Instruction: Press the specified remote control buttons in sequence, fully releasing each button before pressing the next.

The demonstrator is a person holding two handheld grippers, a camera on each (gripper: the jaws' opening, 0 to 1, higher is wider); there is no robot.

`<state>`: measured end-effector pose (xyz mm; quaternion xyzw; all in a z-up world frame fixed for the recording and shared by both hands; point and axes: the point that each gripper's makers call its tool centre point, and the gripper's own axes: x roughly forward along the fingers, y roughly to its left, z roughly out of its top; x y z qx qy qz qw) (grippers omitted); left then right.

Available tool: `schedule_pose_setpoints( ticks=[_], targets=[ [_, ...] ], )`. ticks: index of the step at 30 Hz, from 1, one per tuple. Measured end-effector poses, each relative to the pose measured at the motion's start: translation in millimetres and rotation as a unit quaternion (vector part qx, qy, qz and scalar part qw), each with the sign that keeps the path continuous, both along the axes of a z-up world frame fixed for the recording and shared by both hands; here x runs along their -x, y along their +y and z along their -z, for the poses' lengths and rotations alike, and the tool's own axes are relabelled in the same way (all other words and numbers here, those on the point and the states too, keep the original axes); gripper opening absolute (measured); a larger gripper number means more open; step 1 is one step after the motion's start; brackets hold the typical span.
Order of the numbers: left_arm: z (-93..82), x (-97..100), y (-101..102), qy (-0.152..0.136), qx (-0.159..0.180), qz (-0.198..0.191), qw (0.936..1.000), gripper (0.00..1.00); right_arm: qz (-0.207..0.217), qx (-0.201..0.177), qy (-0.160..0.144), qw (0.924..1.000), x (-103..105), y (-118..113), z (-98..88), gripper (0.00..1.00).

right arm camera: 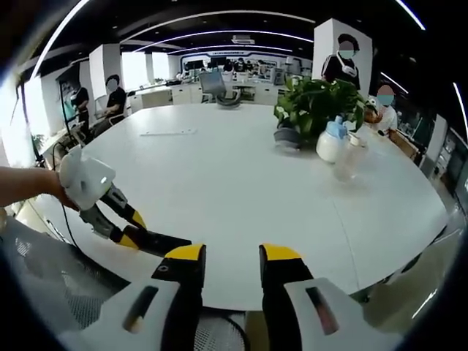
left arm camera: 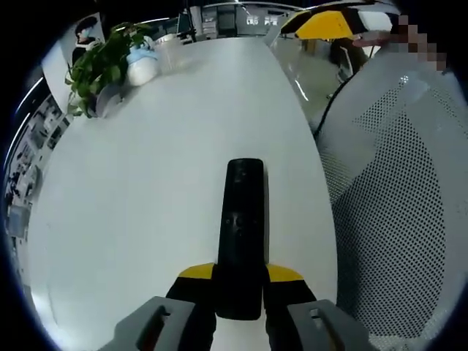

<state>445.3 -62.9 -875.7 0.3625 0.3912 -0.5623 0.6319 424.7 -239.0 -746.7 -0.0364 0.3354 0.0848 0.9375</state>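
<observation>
A long black remote control (left arm camera: 243,219) lies lengthwise between the yellow-tipped jaws of my left gripper (left arm camera: 241,276), which is shut on its near end, just above the white table (left arm camera: 146,190). In the right gripper view the left gripper (right arm camera: 130,228) comes in from the left in a person's hand, with the remote (right arm camera: 162,242) sticking out of it over the table's near edge. My right gripper (right arm camera: 232,256) stands open, with nothing between its jaws, a short way to the right of the remote's tip and not touching it.
A potted green plant (right arm camera: 316,106) and a white bottle (right arm camera: 330,142) stand at the far right of the big oval table (right arm camera: 241,175). A mesh chair back (left arm camera: 398,197) is beside the table edge. Several people sit at desks in the background.
</observation>
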Motion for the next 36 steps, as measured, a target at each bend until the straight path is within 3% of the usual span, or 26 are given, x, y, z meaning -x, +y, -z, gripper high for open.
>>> schedule_pose_setpoints(
  ticks=[28,33,36],
  targets=[
    [0.0,19.9,0.2,-0.001,0.036,-0.012,0.9993,0.24,0.0,0.0,0.012,0.9999,1.5,-0.1,4.5,0.27],
    [-0.2,24.2,1.0,-0.002,0.053,-0.022,0.9984,0.24,-0.011,-0.011,0.032,0.9994,3.7,5.6,9.7,0.25],
    [-0.1,27.2,1.0,-0.002,0.059,-0.024,0.998,0.24,-0.021,-0.019,0.037,0.9989,5.2,10.3,10.0,0.17]
  ],
)
